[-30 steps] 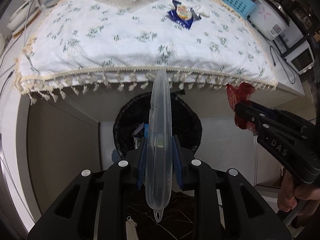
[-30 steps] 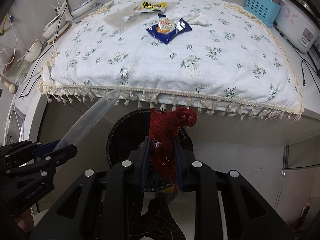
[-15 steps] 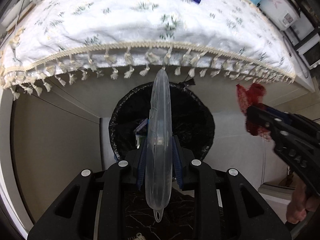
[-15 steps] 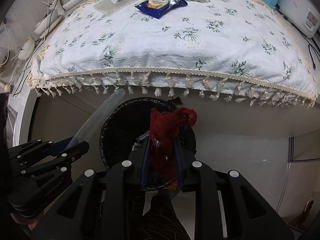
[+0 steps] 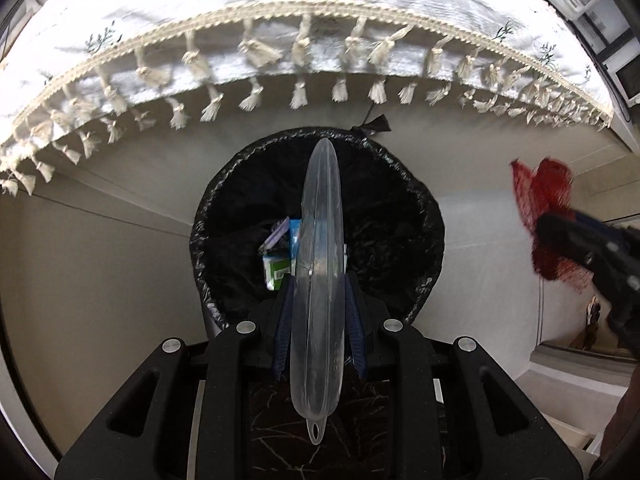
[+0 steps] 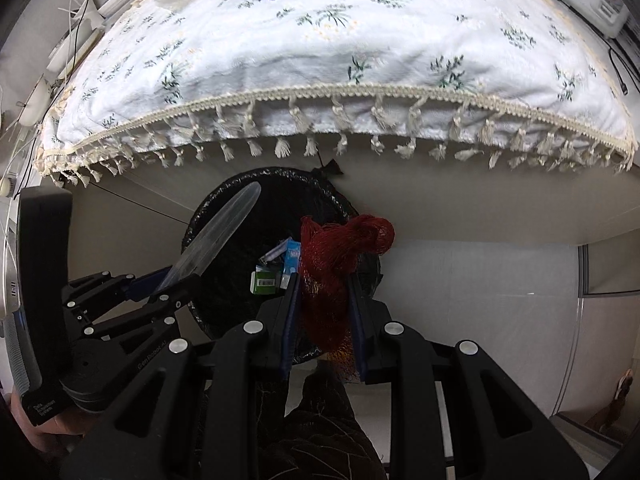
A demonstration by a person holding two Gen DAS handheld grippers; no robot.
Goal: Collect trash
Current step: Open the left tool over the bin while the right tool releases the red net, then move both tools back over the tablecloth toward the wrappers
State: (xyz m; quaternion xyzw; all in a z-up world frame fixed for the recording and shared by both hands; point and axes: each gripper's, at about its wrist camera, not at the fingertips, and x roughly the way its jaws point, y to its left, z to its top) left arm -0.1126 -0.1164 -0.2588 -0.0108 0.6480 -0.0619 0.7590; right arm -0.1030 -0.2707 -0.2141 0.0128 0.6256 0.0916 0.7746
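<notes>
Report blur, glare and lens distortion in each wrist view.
Left wrist: tablecloth fringe and right gripper with red mesh bag are motion-smeared; cloth top blown out. Right wrist: sharper; fisheye bows the table edge; dark corner vignette.

A cloth-covered counter above pale cabinet fronts

A white tablecloth [image 6: 360, 40] with small green sprigs and a cream tasselled fringe [image 5: 304, 60] hangs over the counter edge. Below it stand plain beige cabinet panels [image 5: 92, 280] and a white tiled wall [image 6: 480, 280]. A white appliance [image 6: 600, 0] sits at the far right of the counter, and cables [image 6: 76, 32] trail at its left end.
</notes>
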